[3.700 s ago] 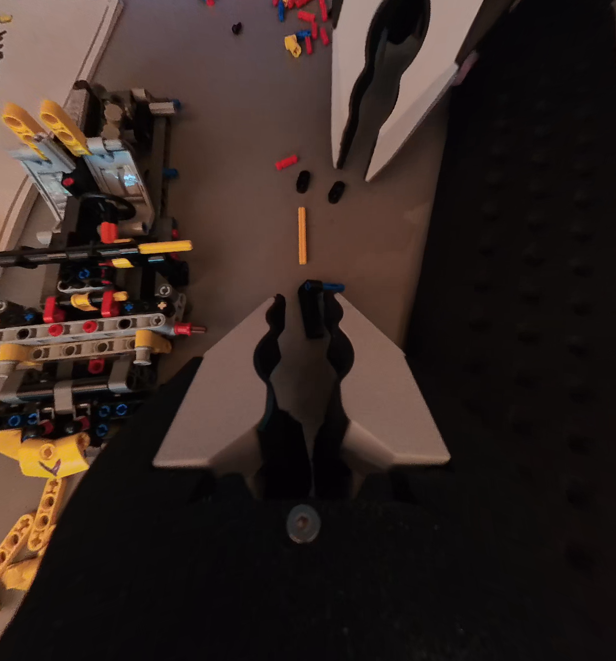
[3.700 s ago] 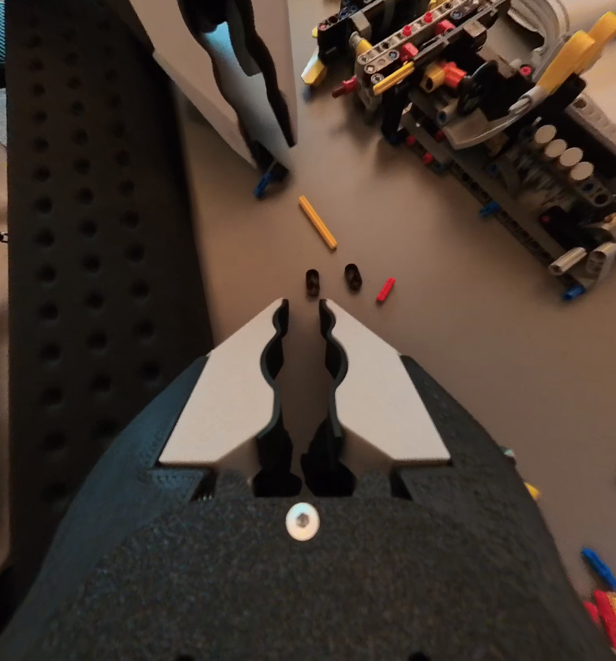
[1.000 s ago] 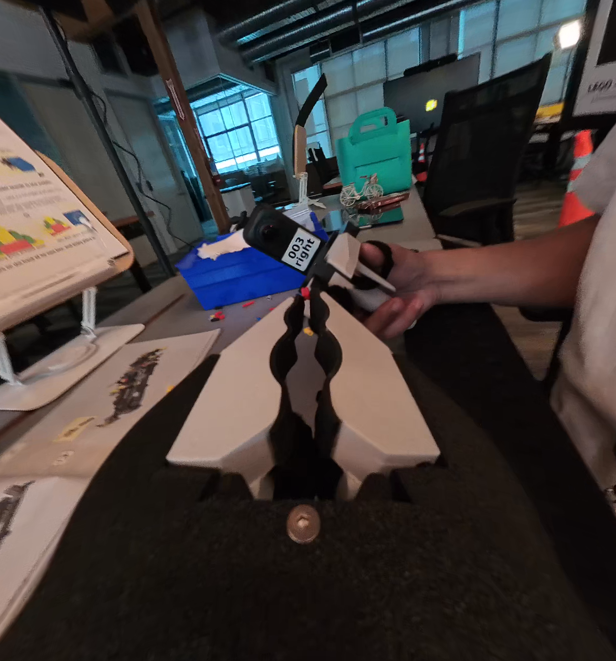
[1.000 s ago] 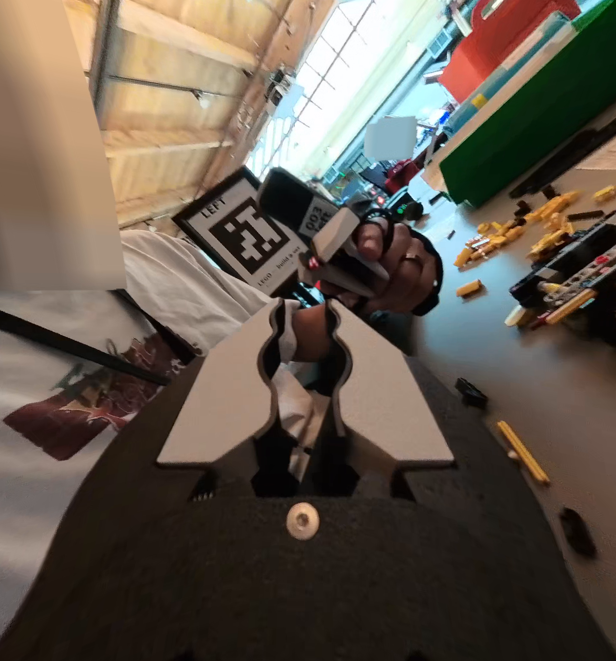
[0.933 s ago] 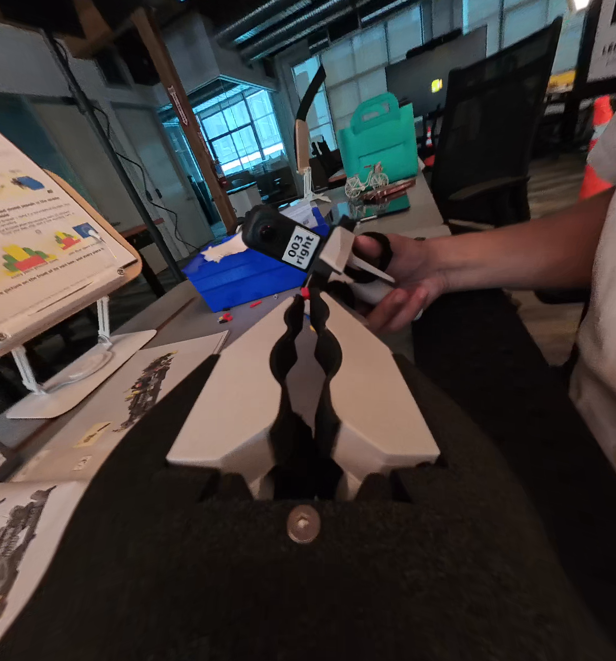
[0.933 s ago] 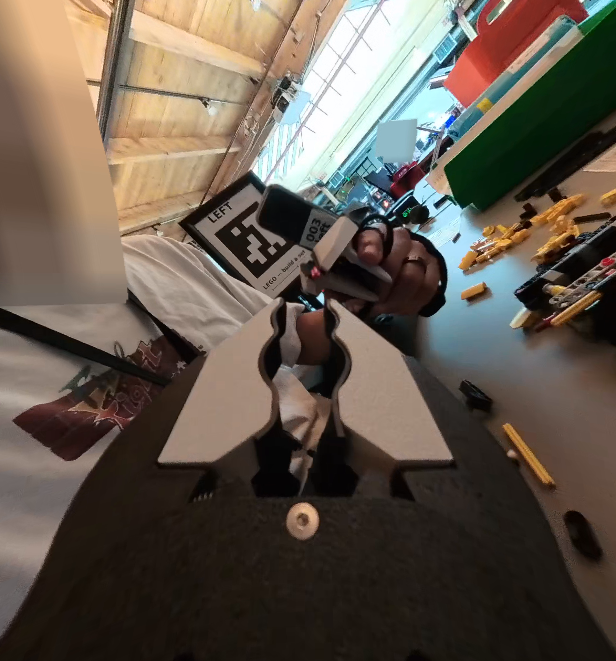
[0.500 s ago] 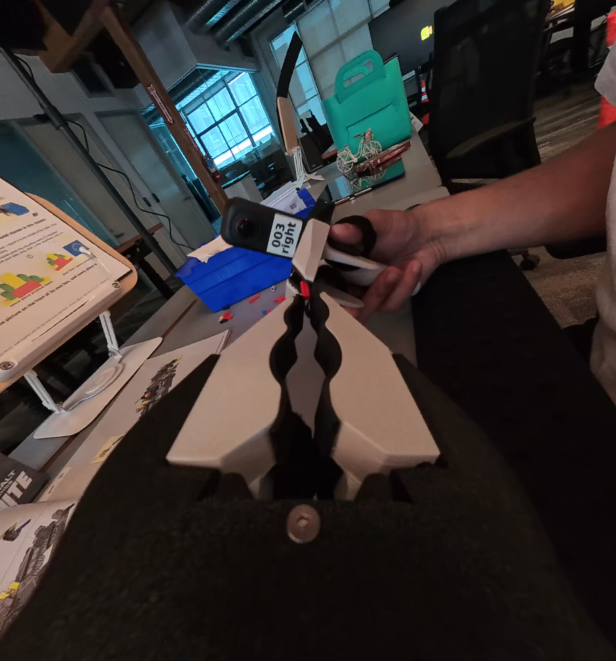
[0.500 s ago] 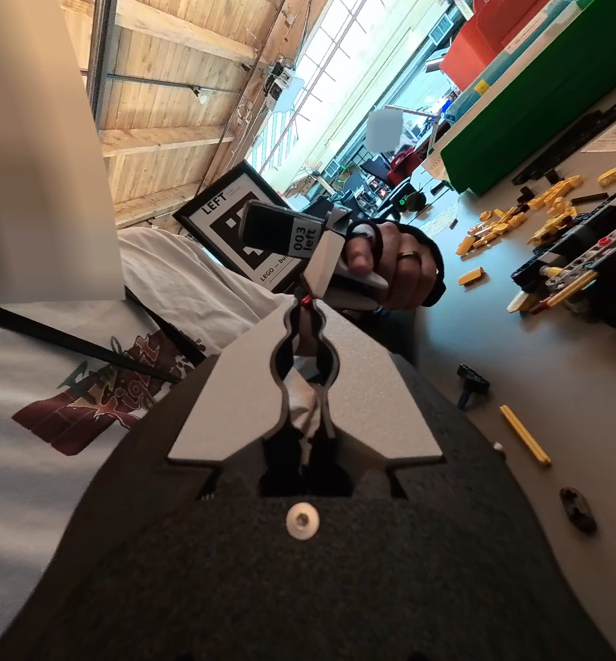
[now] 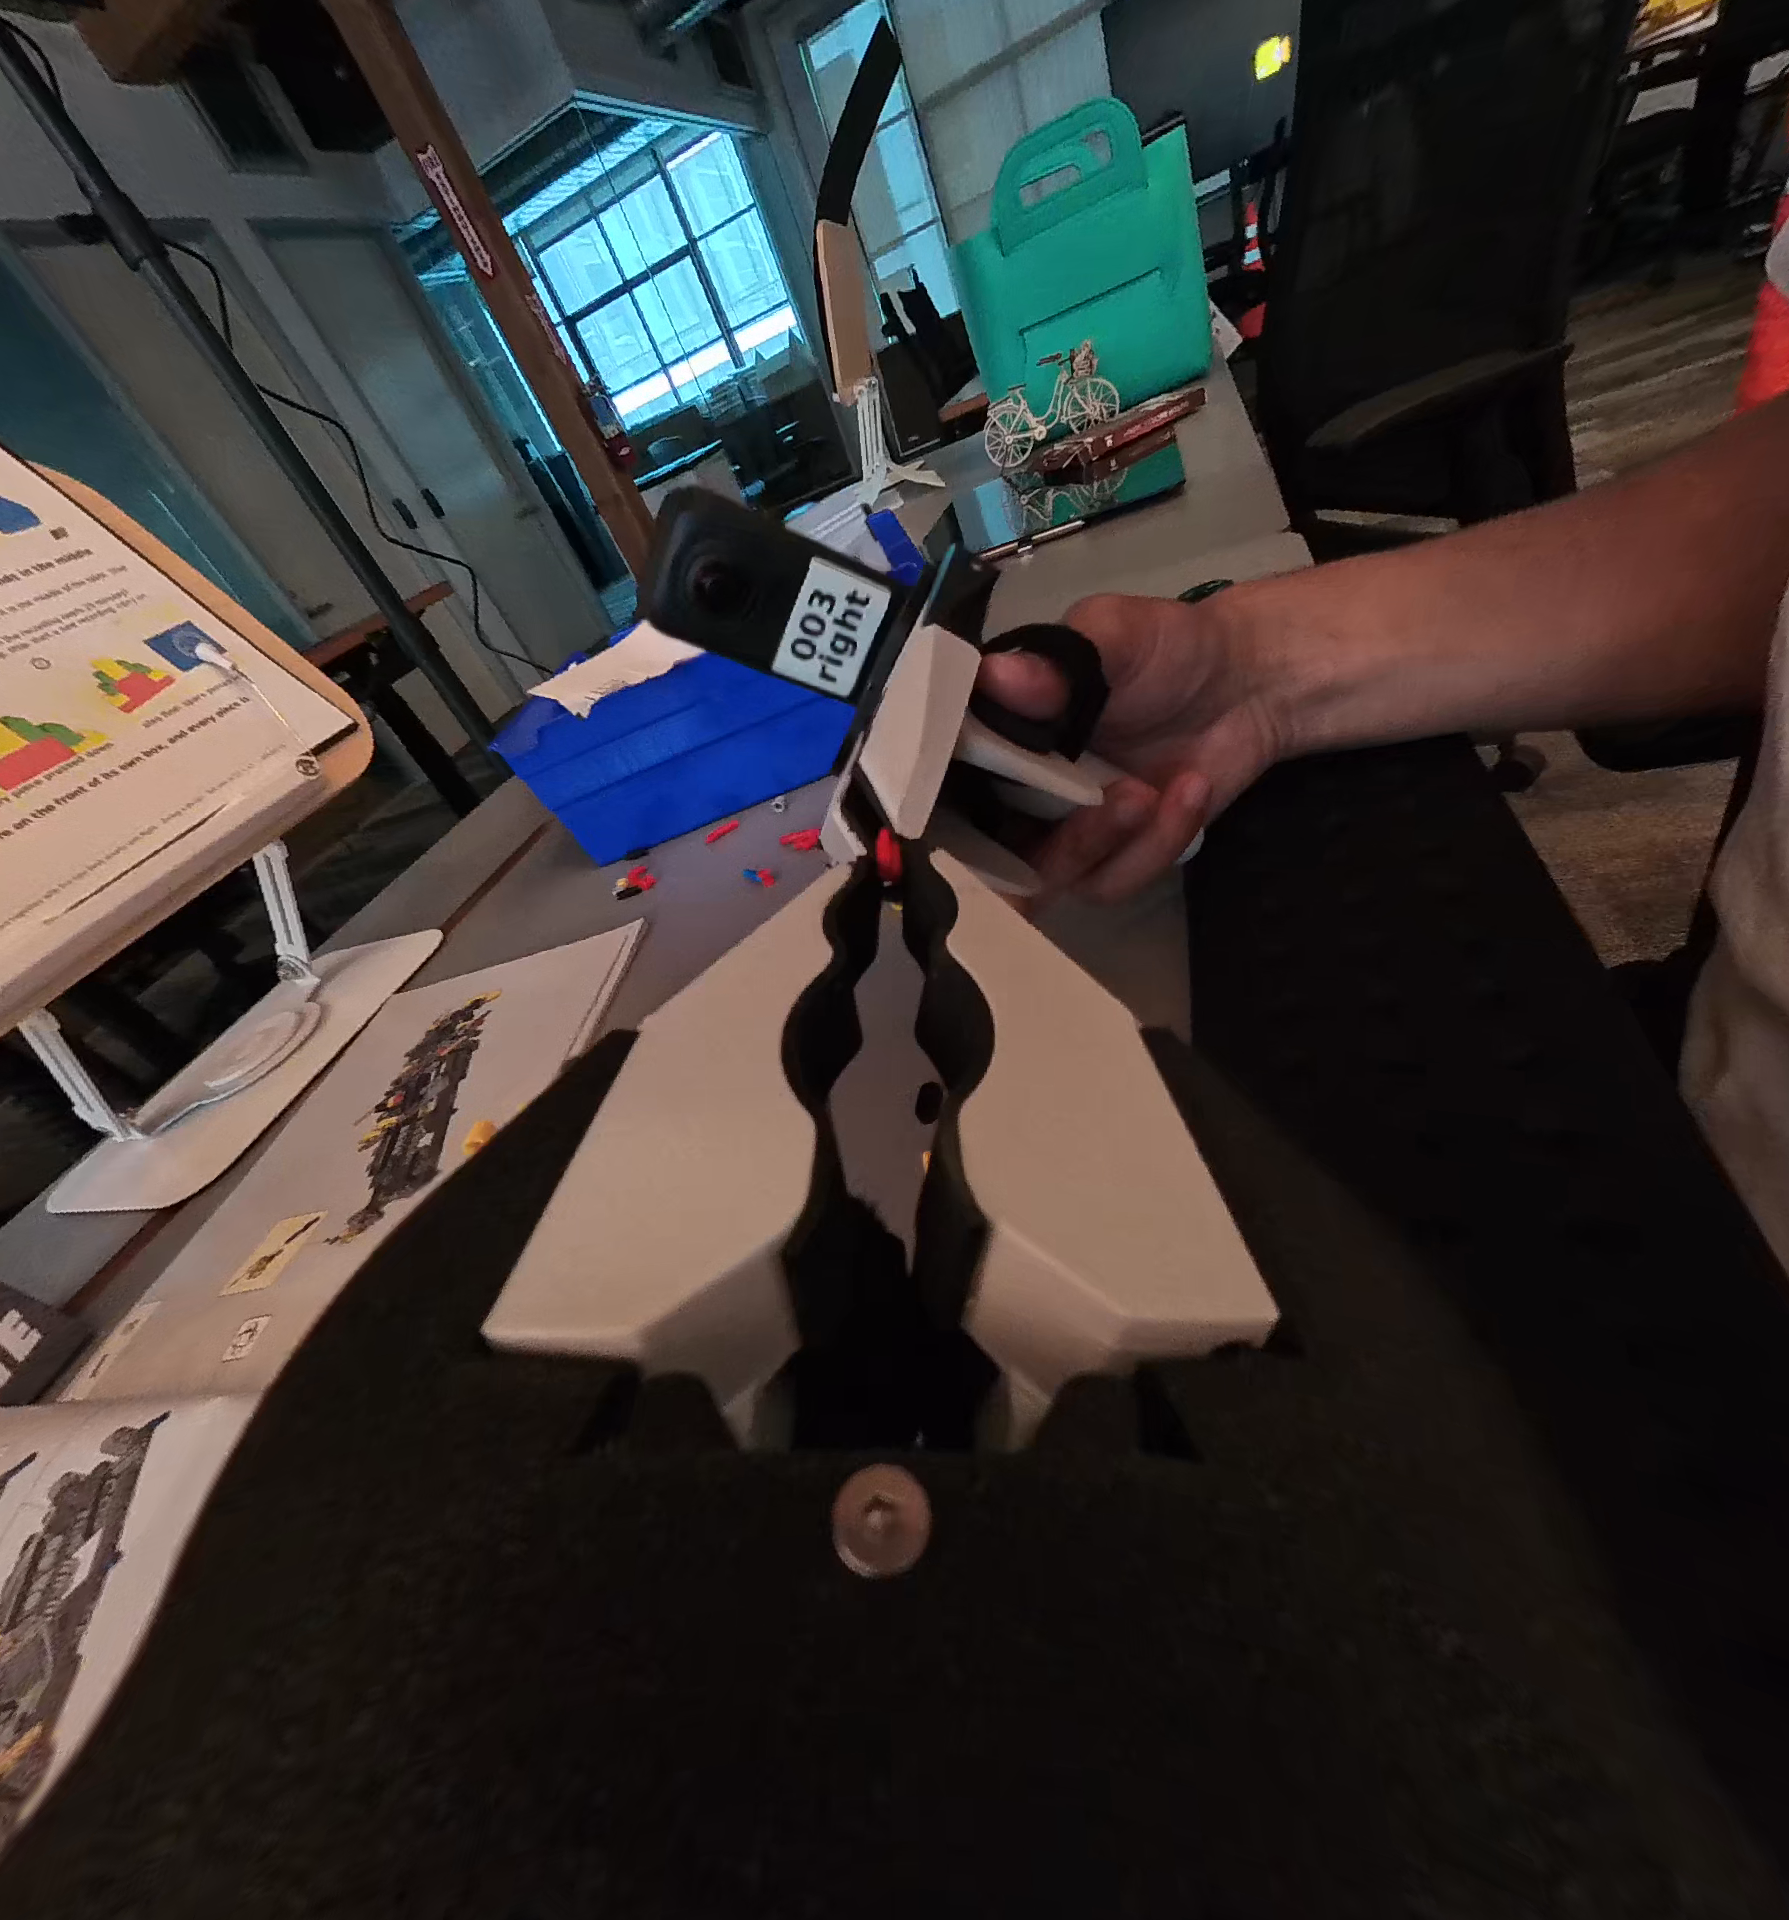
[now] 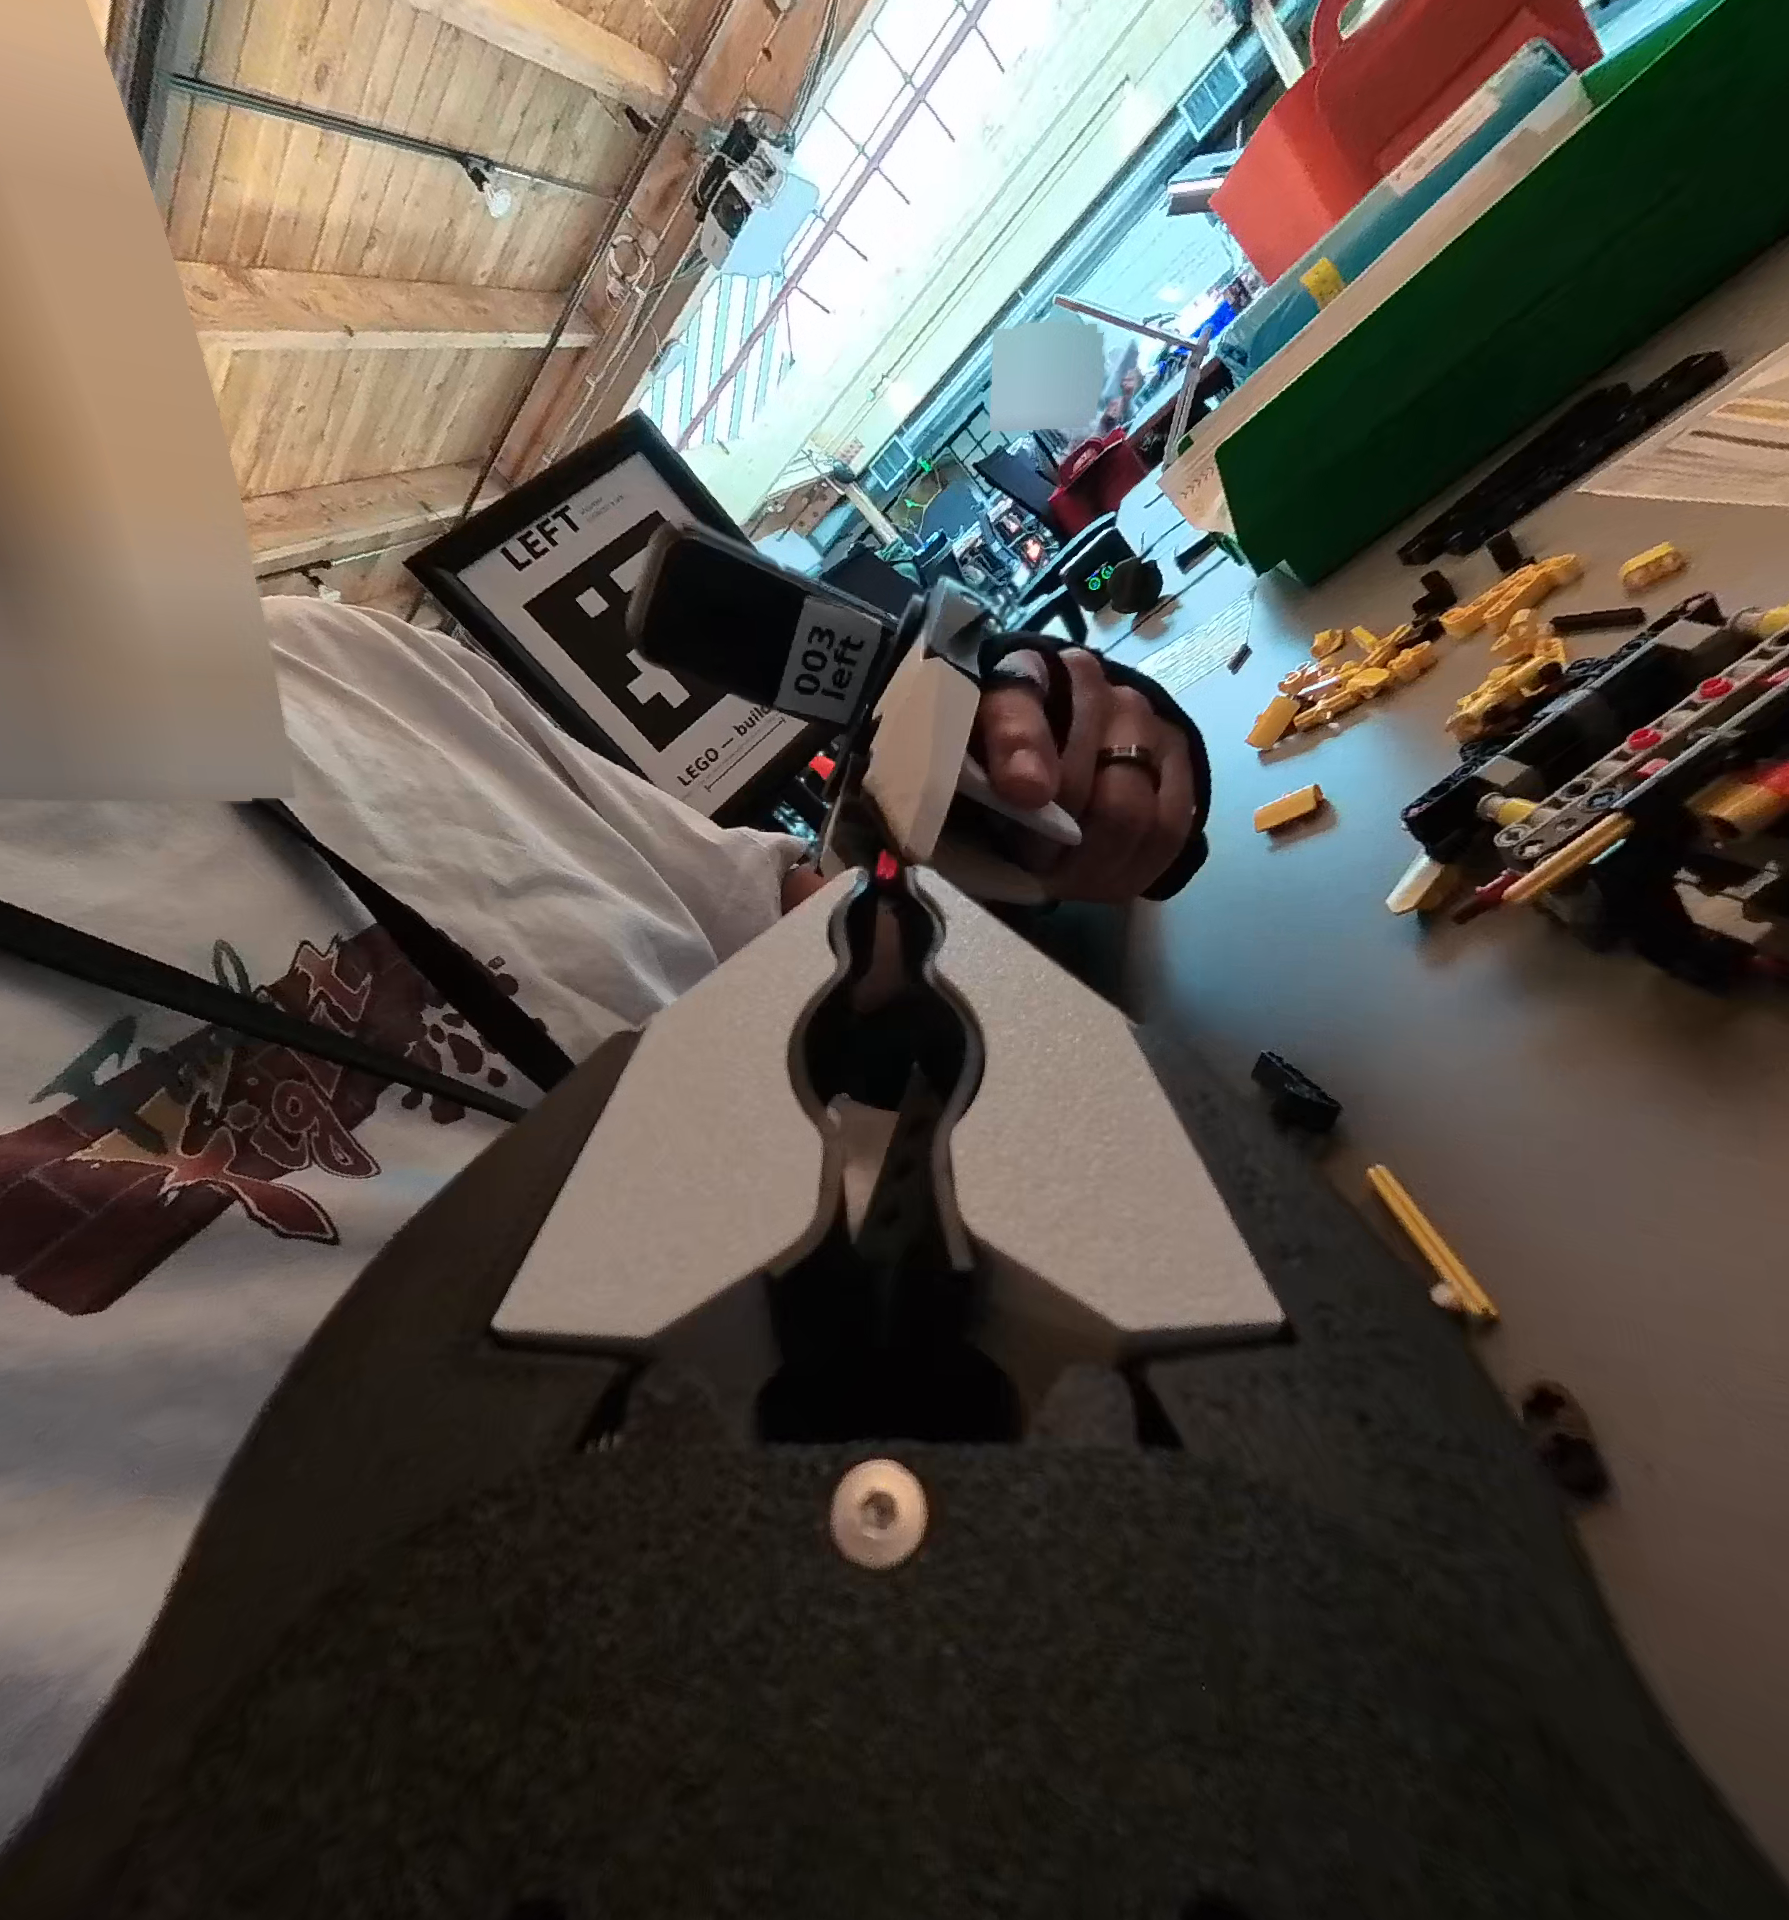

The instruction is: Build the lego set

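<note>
Item: red pin (image 9: 885,857), small, held in the air above the table (image 10: 1492,1039), at the spot where both claws meet tip to tip. Pin's long axis: too small to tell; I judge it runs roughly along the line joining the claws. R gripper (image 10: 877,894): jaws pinched almost together, red pin just at their ends, so I read it as gripping the pin. L gripper (image 9: 885,904): jaws drawn narrow, dark bit between them; whether it also holds the pin, can't tell. Pin is dead ahead of each claw, equally near both. Step, my guess: seating or handing over the pin. Further out: black connector (image 10: 1295,1091) and yellow axle (image 10: 1430,1247) loose on table, part-built model (image 10: 1648,831) well apart to R side, instr. booklet (image 9: 454,1091), blue bin (image 9: 682,748).
</note>
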The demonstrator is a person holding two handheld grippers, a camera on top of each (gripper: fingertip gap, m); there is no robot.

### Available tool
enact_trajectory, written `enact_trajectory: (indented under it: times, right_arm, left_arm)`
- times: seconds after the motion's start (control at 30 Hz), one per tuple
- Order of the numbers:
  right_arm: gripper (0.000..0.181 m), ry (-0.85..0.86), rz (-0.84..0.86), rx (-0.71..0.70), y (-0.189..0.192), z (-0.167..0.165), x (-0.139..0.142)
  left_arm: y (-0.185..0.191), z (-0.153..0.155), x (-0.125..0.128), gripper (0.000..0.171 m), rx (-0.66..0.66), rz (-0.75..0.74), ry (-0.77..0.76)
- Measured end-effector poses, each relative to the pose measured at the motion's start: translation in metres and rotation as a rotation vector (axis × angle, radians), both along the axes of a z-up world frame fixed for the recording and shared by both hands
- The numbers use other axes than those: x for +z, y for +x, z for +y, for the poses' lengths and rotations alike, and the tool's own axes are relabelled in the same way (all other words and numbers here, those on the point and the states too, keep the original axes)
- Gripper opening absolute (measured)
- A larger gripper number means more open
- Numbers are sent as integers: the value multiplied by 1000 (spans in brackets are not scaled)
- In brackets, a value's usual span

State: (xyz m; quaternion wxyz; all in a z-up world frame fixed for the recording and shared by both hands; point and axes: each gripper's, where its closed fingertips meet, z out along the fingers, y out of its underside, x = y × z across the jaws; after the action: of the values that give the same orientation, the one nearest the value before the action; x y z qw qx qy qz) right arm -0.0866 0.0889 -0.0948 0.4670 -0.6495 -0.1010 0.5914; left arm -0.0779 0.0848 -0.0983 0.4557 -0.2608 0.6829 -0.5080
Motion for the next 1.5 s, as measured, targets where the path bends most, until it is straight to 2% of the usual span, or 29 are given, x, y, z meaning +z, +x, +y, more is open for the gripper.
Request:
enact_trajectory:
  times: [0.2,0.4,0.77,0.93,1.03,1.2,1.5]
  right_arm:
    - [11,-61,95,35,3,0,0]
    - [3,-100,98,27,6,3,-6]
    - [6,-141,118,26,10,4,-10]
    - [3,-149,100,12,11,5,-13]
    - [3,-153,65,-14,12,7,-16]
    - [3,-101,11,-37,11,7,-14]
    - [3,-135,149,82,5,-2,-5]
  left_arm:
    - [3,5,-4,1,59,-53,132]
    - [6,5,-6,1,116,-108,269]
    - [9,8,-12,0,198,-195,592]
    - [11,9,-14,1,226,-202,673]
    - [12,12,-17,0,238,-155,607]
    - [12,10,-15,1,195,-71,388]
    - [8,-2,-4,2,133,-139,351]
